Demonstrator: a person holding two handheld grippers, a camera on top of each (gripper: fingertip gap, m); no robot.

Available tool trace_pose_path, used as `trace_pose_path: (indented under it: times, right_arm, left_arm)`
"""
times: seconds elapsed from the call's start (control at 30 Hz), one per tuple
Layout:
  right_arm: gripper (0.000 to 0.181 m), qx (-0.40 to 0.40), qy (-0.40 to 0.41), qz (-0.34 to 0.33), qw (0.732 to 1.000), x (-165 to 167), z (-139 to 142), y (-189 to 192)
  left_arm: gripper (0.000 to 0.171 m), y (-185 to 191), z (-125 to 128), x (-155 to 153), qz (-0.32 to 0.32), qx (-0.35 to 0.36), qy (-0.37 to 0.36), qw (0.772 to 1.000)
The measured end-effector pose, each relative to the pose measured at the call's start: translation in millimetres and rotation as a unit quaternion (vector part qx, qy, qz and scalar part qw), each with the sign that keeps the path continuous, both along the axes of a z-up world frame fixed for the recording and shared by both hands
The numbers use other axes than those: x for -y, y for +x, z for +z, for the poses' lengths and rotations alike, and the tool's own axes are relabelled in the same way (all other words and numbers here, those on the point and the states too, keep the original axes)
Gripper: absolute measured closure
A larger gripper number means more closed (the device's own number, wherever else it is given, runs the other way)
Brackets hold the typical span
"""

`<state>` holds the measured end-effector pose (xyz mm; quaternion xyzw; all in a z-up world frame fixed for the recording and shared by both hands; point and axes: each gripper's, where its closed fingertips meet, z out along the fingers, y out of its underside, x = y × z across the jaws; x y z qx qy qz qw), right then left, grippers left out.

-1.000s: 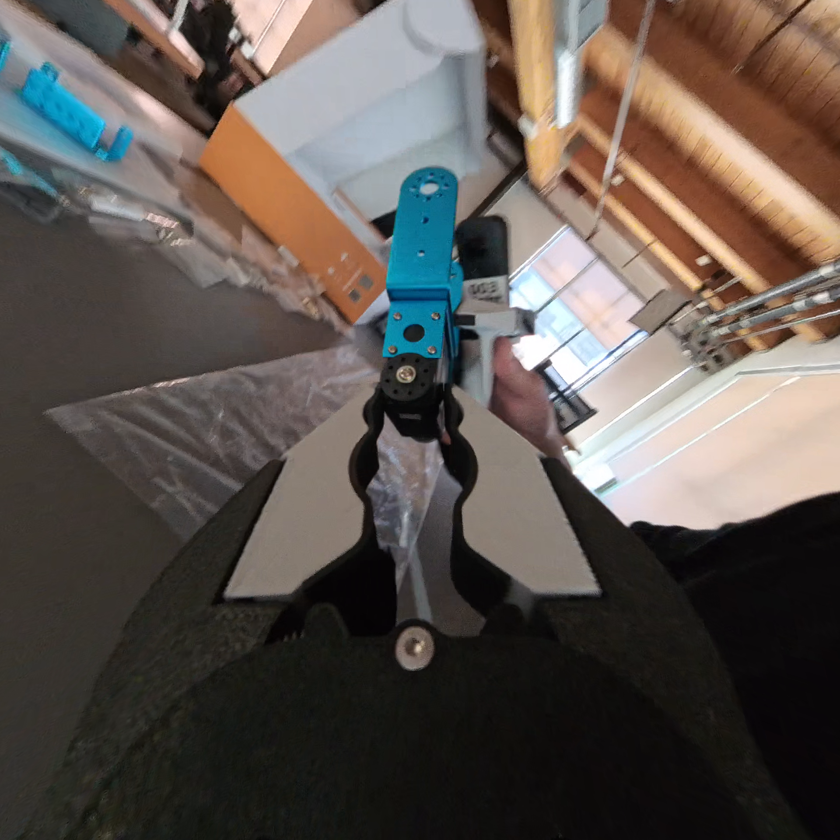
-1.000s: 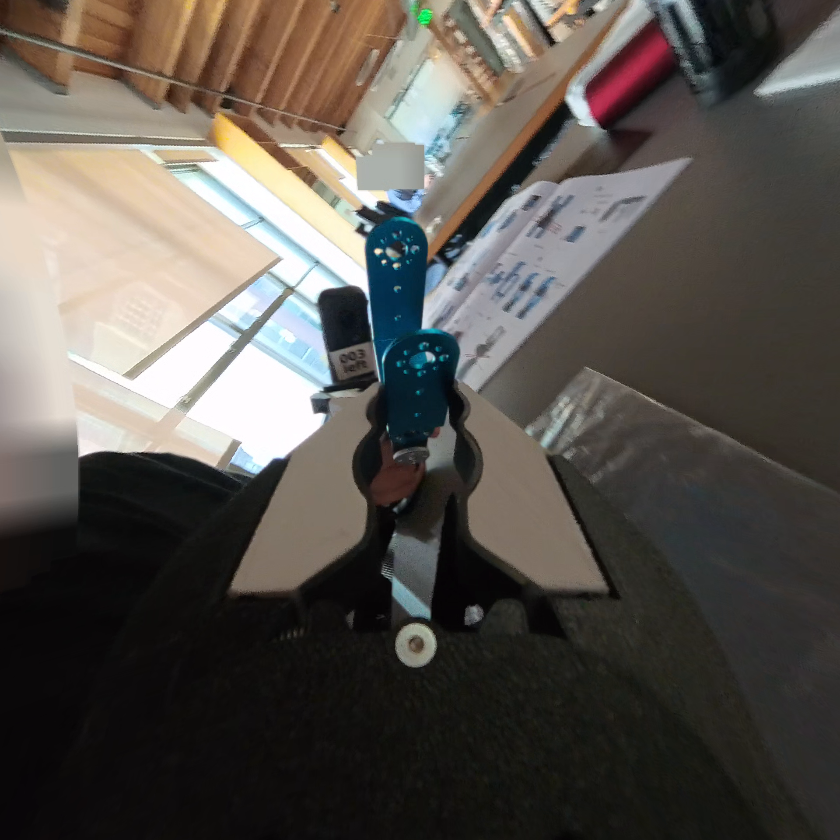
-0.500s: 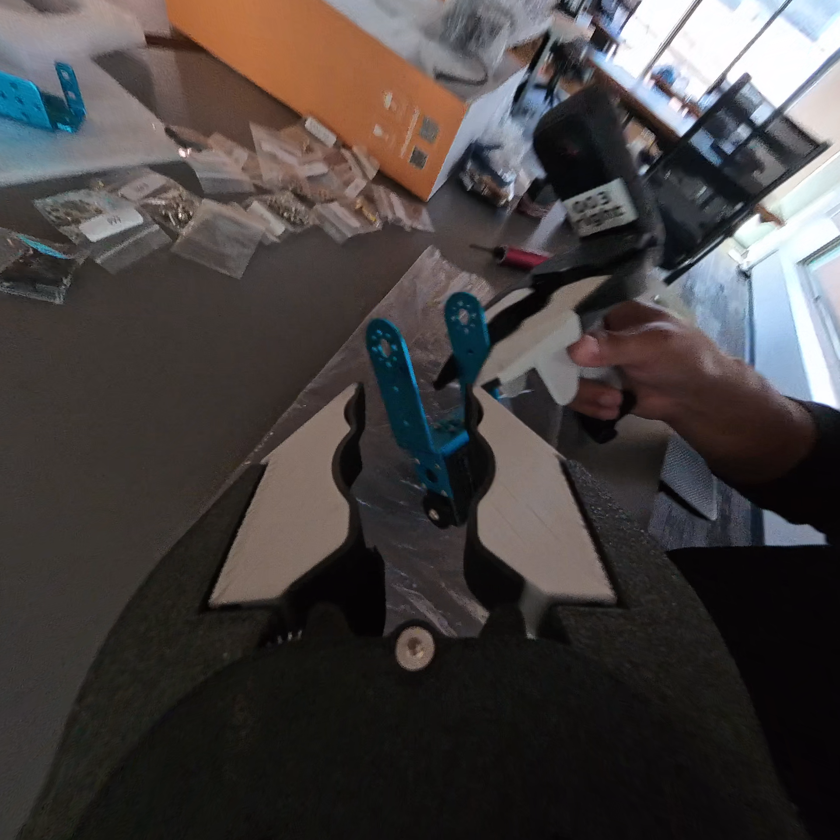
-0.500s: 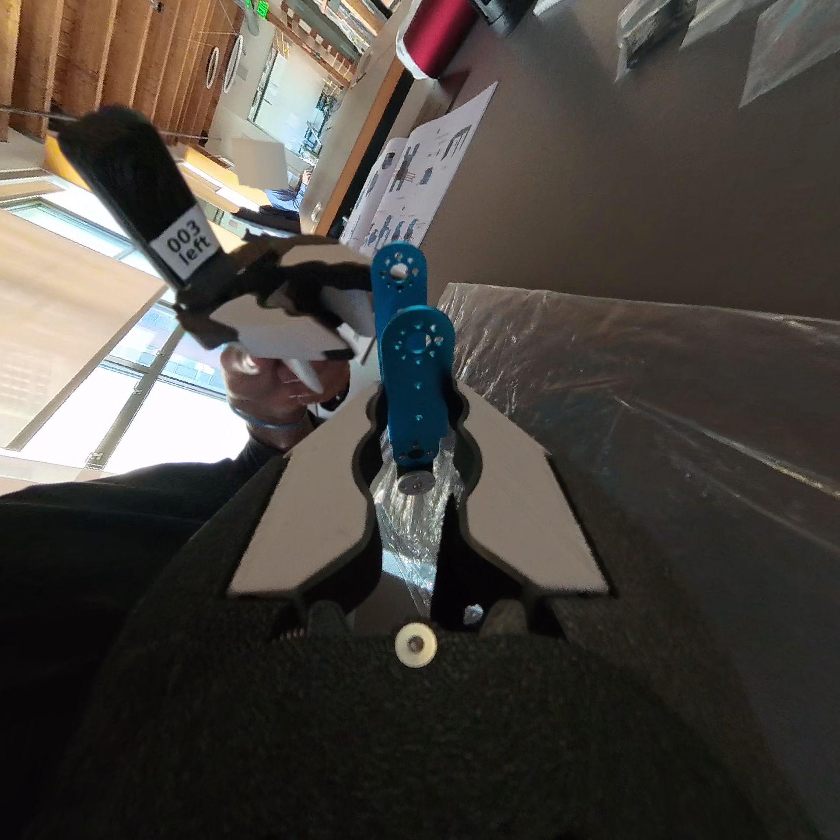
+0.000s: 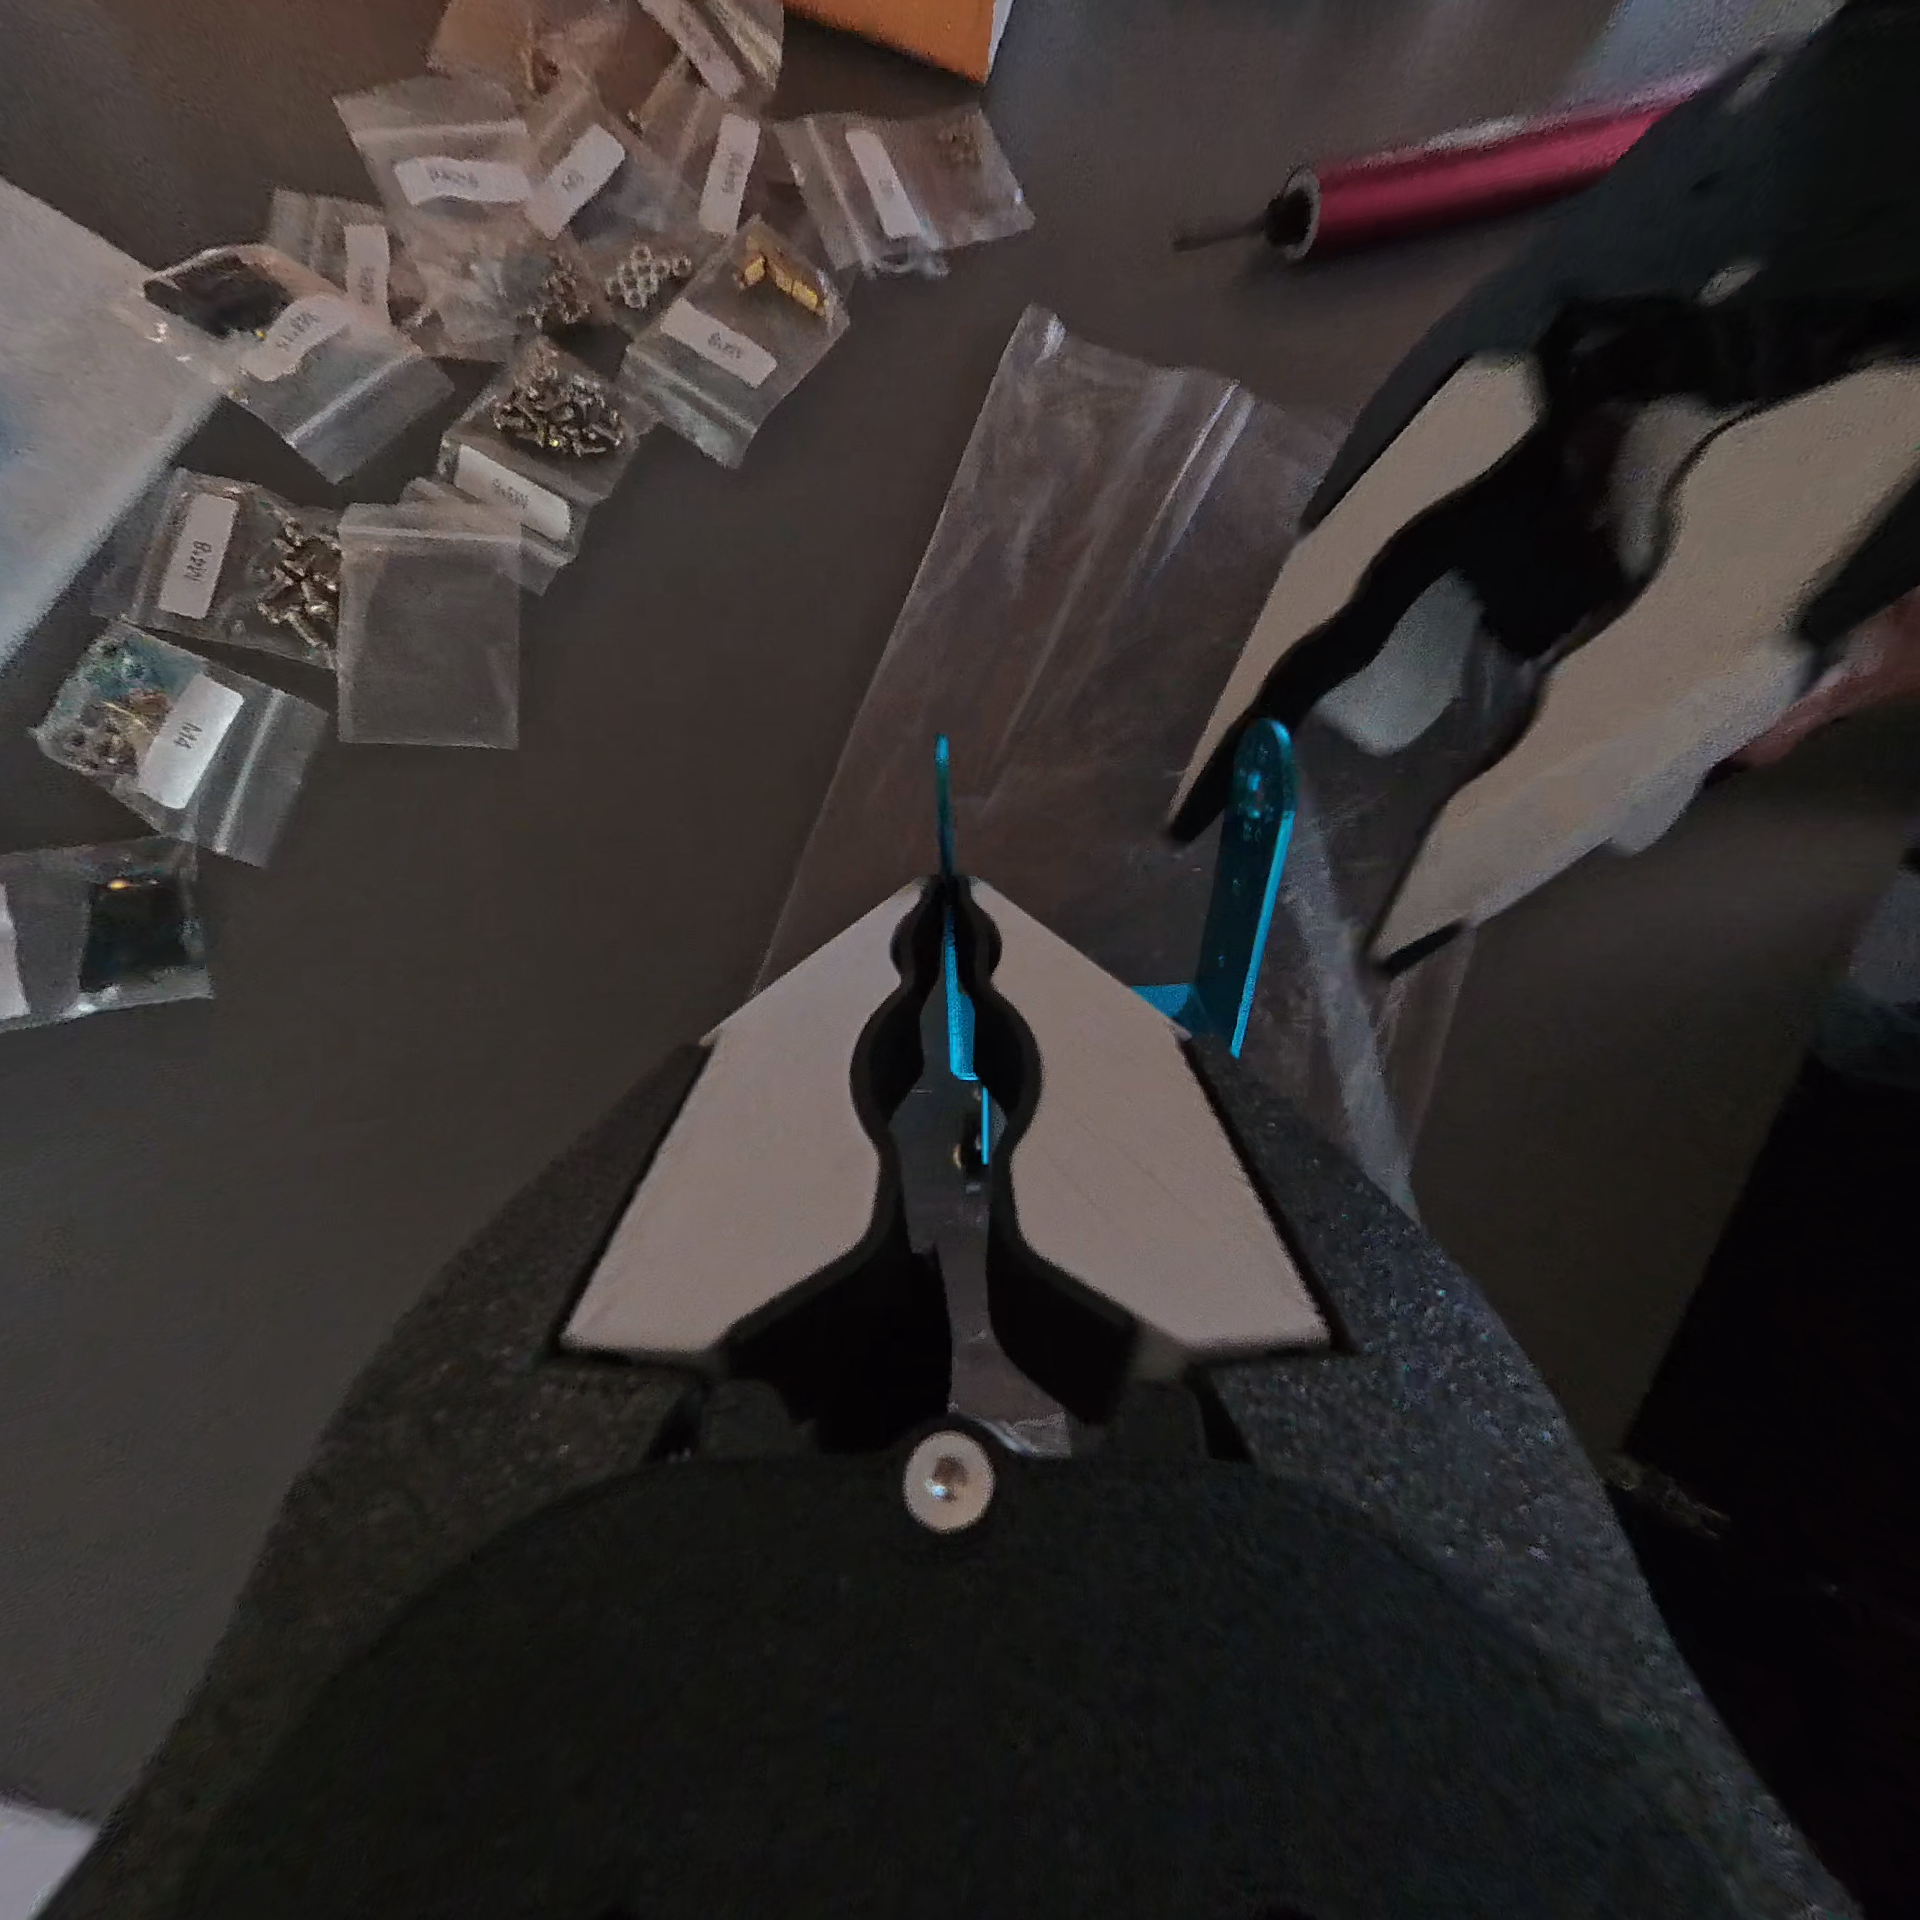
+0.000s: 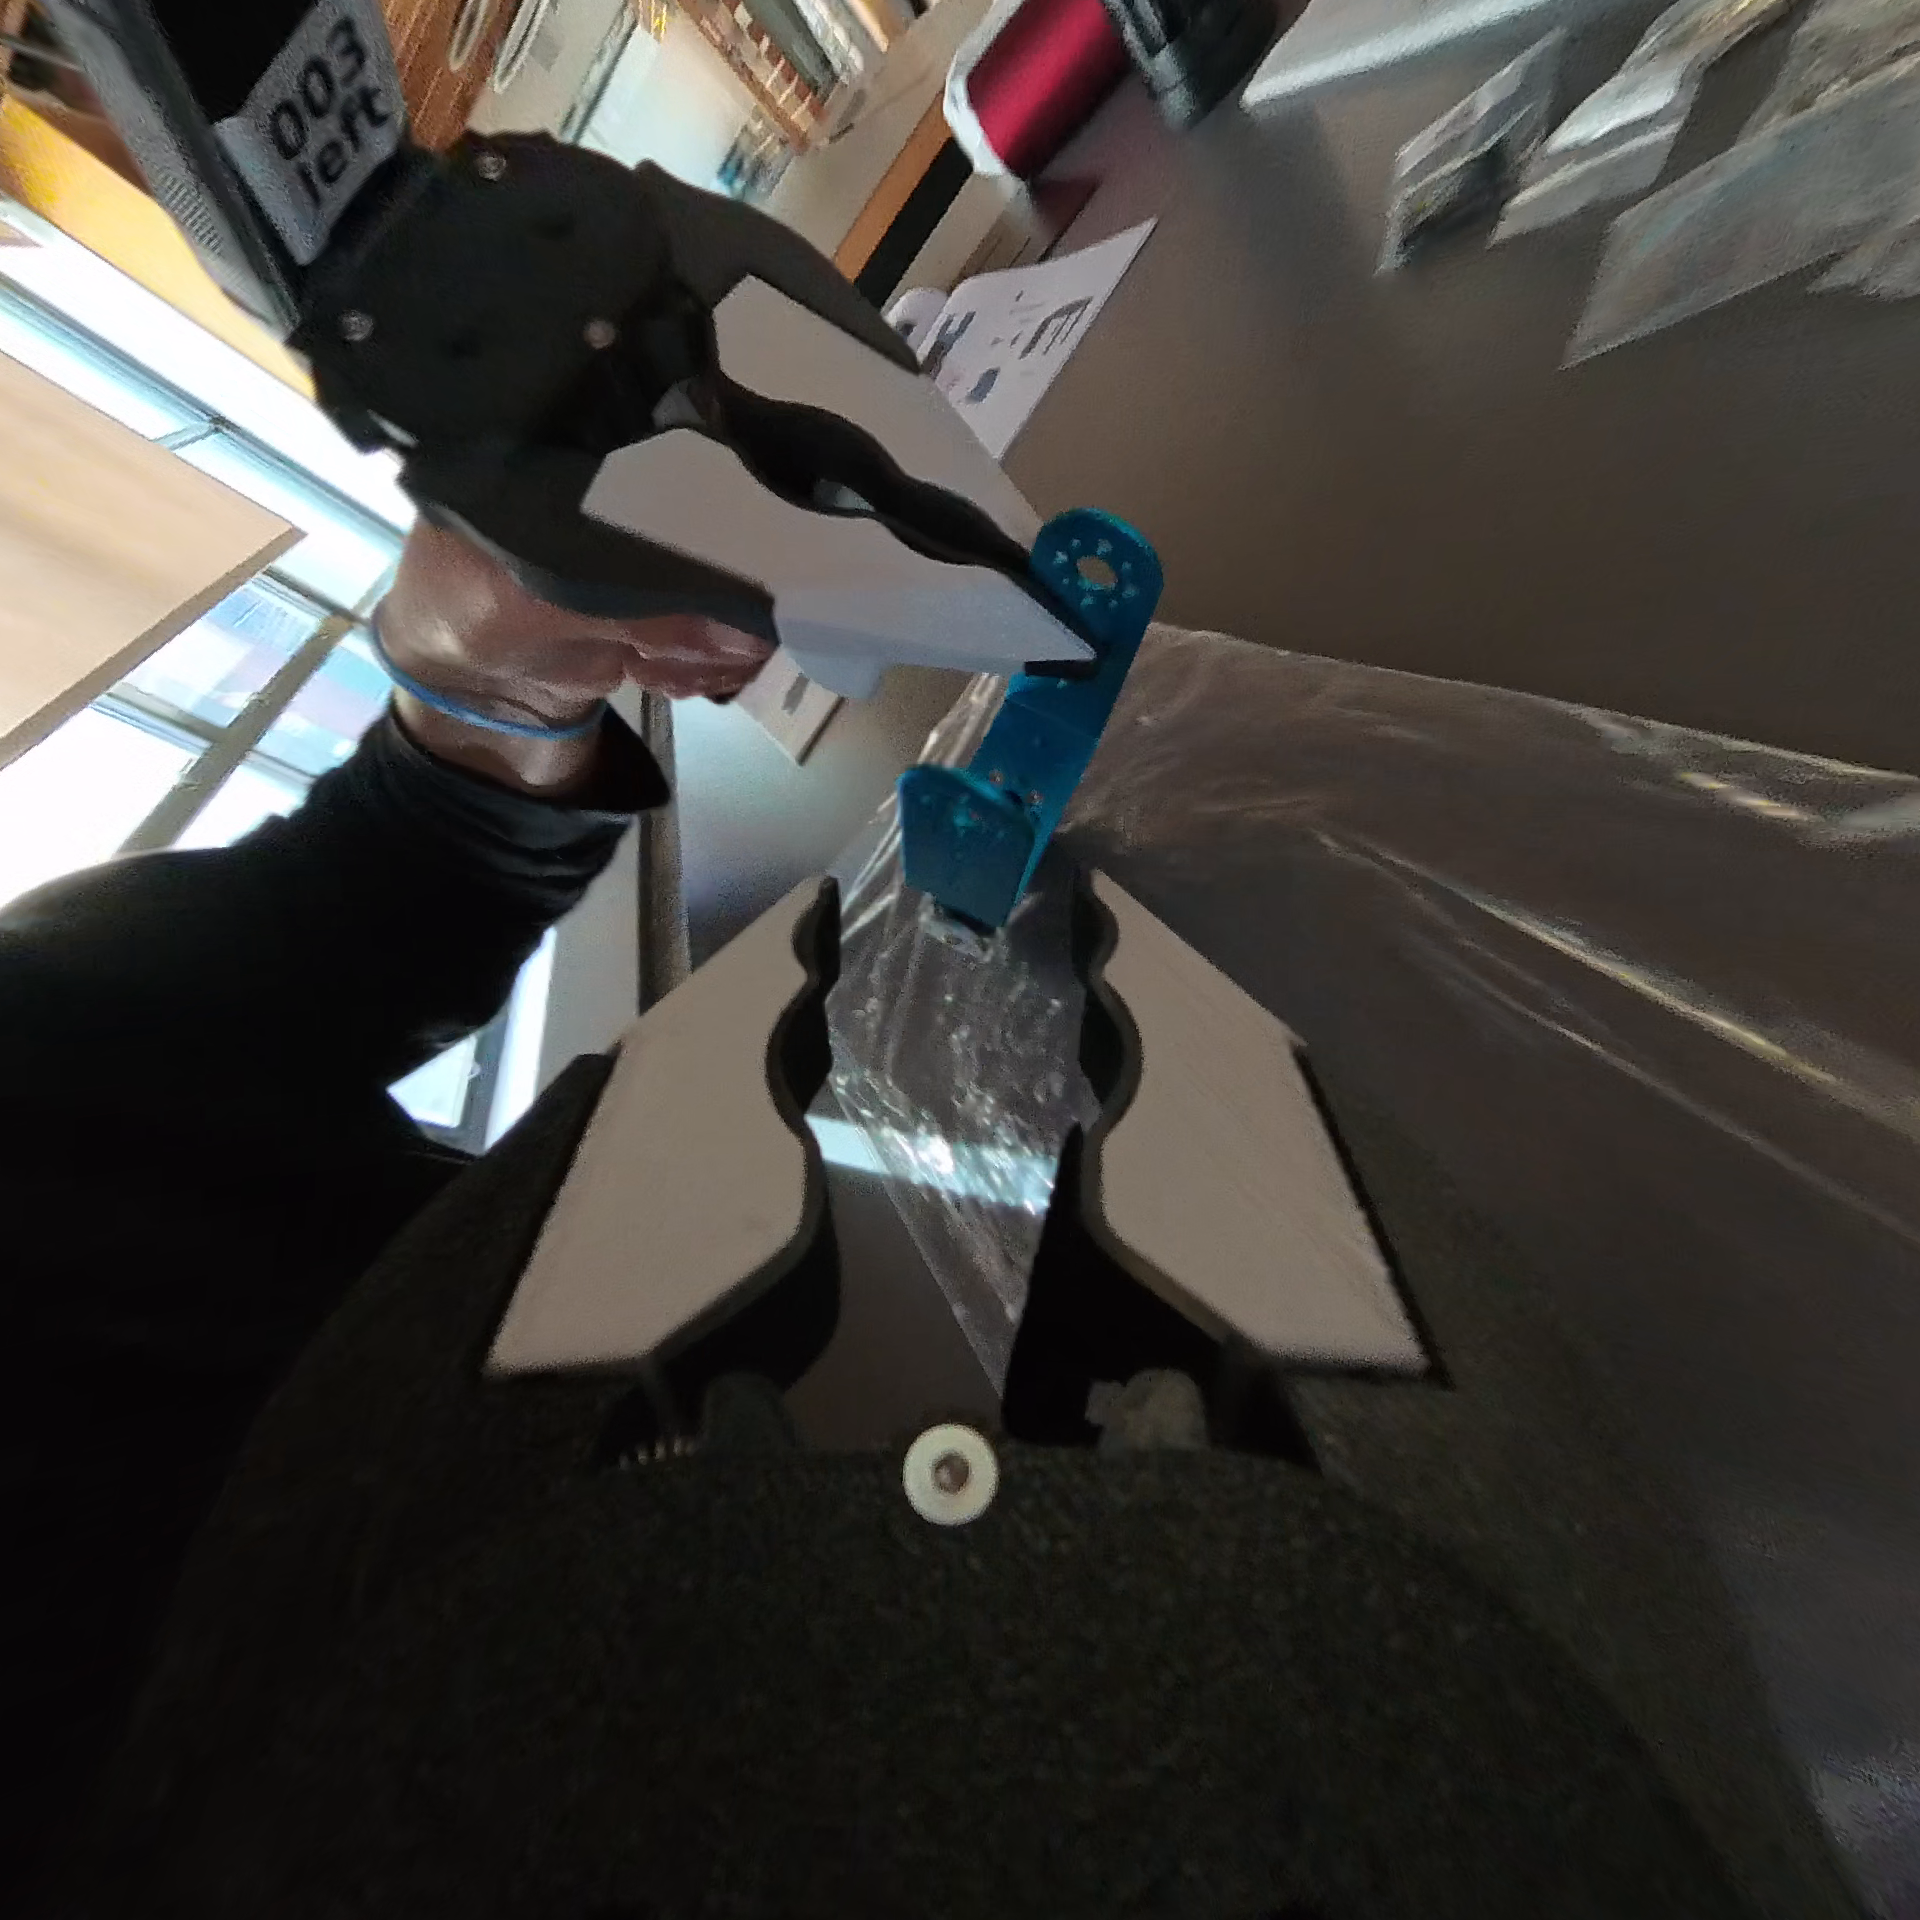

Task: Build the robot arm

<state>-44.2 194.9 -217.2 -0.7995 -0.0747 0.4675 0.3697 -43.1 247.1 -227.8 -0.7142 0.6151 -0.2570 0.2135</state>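
A blue U-shaped metal bracket (image 5: 1252,862) with holed arms hangs above a clear plastic bag (image 5: 1081,582) on the dark table. My left gripper (image 5: 943,883) is shut on one arm of the bracket, seen edge-on between the tips. My right gripper (image 5: 1283,894) is open at the upper right, its tips either side of the other arm. In the right wrist view the right gripper (image 6: 958,894) is open and empty. The bracket (image 6: 1029,727) hangs just beyond its tips, pinched at the top by the left gripper (image 6: 1049,623).
Several small zip bags of screws and fittings (image 5: 561,416) lie at the upper left. A red-handled screwdriver (image 5: 1455,187) and an orange box (image 5: 894,31) lie at the far edge. A printed sheet (image 6: 1039,312) lies on the table beyond. A person's sleeve (image 6: 312,935) fills the left. Across from one pair of fingers to the other is roughly 6 centimetres.
The right gripper has opened and let go of the bracket. The left gripper has shut on one bracket arm. Both views have tipped down toward the table.
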Motion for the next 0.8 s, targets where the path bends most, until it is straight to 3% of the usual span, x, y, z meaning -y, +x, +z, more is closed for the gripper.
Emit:
trace_pose_path:
  times: [0.2,0.4,0.57,0.63,0.73,0.8]
  right_arm:
    - [0.141,0.057,0.111,-0.056,0.991,20.8,20.6,72.9]
    - [0.142,0.066,0.170,-0.157,0.971,42.2,31.2,129.4]
    - [0.142,0.043,0.199,-0.180,0.962,52.5,43.3,138.3]
    - [0.142,0.039,0.207,-0.159,0.965,56.3,45.0,127.7]
    - [0.142,0.067,0.221,-0.144,0.962,61.7,42.1,114.6]
    - [0.142,0.099,0.229,-0.141,0.958,63.7,37.6,109.4]
  left_arm:
    - [0.171,15.0,-26.3,8.0,-0.052,-0.144,0.015,0.988]
    - [0.171,34.4,-48.1,6.4,-0.056,-0.205,0.017,0.977]
    - [0.171,35.0,-44.9,1.8,-0.053,-0.190,0.048,0.979]
    - [0.147,24.0,-34.6,-1.6,-0.035,-0.155,0.061,0.985]
    - [0.140,-16.1,-2.1,-0.2,0.026,-0.048,0.057,0.997]
    - [0.140,-66.8,13.5,6.3,0.089,0.015,0.056,0.994]
